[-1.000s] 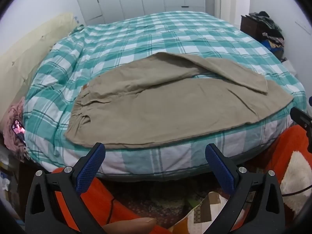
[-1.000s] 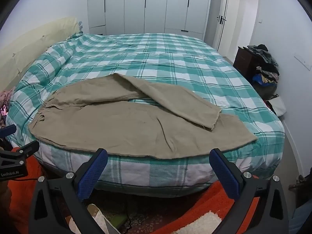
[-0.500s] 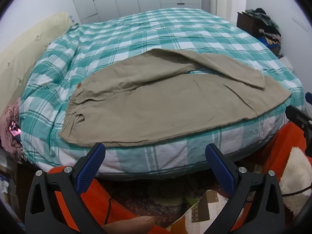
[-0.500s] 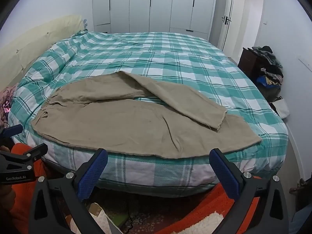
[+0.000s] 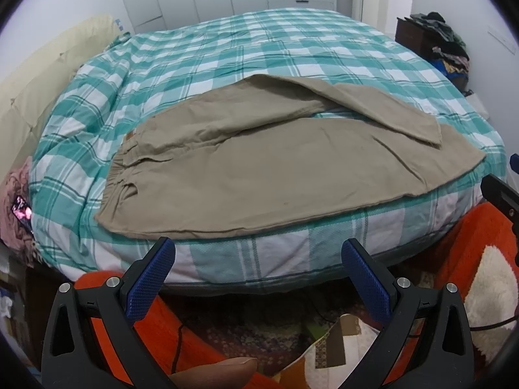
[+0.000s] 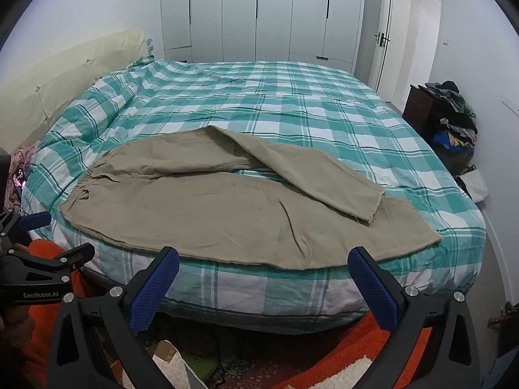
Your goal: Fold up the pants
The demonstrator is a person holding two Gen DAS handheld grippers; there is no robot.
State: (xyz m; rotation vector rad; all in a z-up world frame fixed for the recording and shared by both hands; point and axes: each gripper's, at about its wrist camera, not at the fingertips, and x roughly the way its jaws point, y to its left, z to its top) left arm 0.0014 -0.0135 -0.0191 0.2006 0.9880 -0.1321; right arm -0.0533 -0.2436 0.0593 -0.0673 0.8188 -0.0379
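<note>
Khaki/tan pants point(image 5: 275, 175) point(image 6: 233, 207), soft woven fabric, lying flat near front edge of bed, lengthwise along that edge. Elastic gathered waistband at left end, w/ small tag visible in left wrist view. Near leg spread flat, hem at right, its long edge right at mattress rim. Far leg bent at an angle, crossing diagonally so its frayed hem lies on top of near leg toward right end. Few wrinkles; not folded yet.

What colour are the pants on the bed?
The pants are plain tan, a khaki beige. They show best in the right wrist view.
</note>
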